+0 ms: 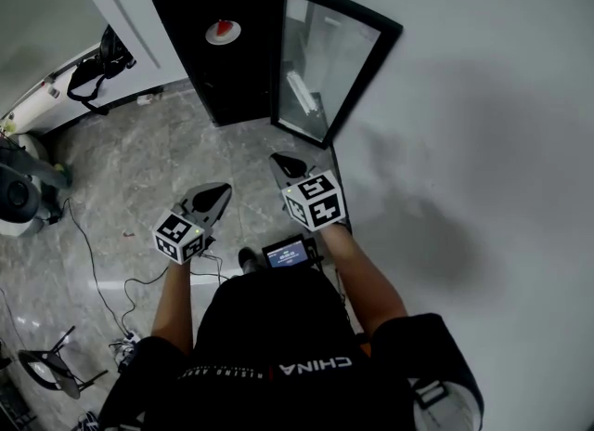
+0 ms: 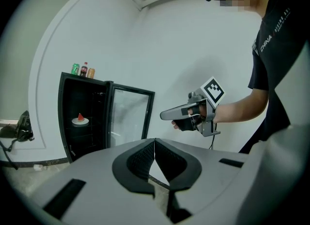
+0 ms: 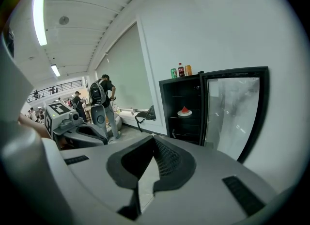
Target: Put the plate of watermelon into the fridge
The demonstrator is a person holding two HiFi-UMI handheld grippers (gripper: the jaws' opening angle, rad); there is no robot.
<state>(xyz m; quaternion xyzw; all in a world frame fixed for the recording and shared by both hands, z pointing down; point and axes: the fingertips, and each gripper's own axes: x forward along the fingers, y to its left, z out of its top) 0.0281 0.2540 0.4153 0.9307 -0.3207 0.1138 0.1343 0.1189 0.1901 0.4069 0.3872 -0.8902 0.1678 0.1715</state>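
Head view — plate of watermelon [image 1: 223, 32] sits inside the fridge [image 1: 198, 58], well ahead of left gripper [image 1: 216, 199] and right gripper [image 1: 290, 166], both pinched closed, empty. Plate likely light, stiff, breakable; wedge [image 1: 224, 26] loose on top — grip the rim, keep level.

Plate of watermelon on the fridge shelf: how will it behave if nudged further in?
The plate looks rigid and shallow, so it would probably slide as one piece. The watermelon wedge stands point-up and seems loose on it, so a jerk may tip it or slide it off. It holds only one wedge, so it is likely light.
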